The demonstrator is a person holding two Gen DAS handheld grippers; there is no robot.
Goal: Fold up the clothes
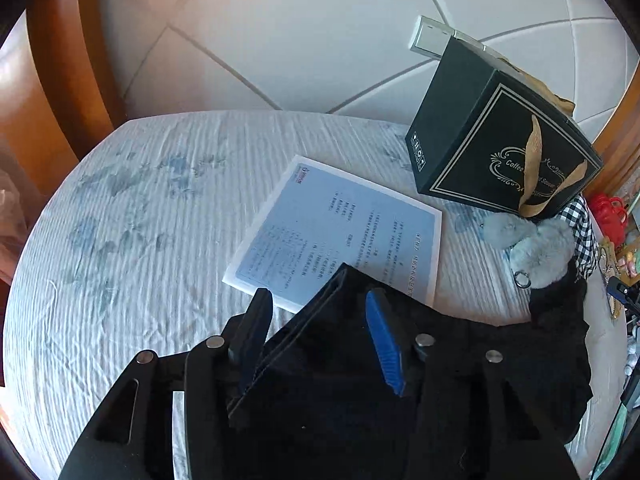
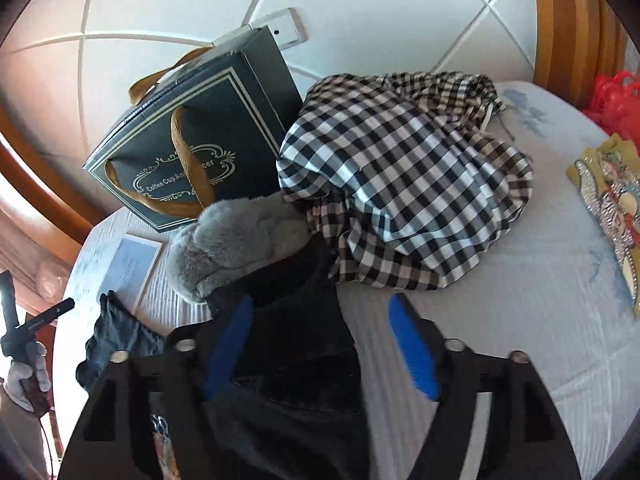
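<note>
A black garment (image 1: 460,368) lies on the white bed (image 1: 140,216), spread low in both views; it also shows in the right wrist view (image 2: 296,340). My left gripper (image 1: 320,312) is open, its jaws wide apart, with a folded edge of the black garment between them. My right gripper (image 2: 324,316) is open too, over the black garment's dark collar. A grey fur trim (image 2: 240,240) sits at the garment's far end. A black-and-white checked garment (image 2: 400,184) lies crumpled beyond my right gripper.
A black gift box (image 1: 504,140) with gold ribbon leans against the padded headboard (image 1: 304,32). A printed sheet (image 1: 340,232) lies on the bed ahead of my left gripper. A red bag (image 2: 616,100) and an embroidered cloth (image 2: 612,200) sit at the right. Wooden bed frame (image 1: 60,80) at left.
</note>
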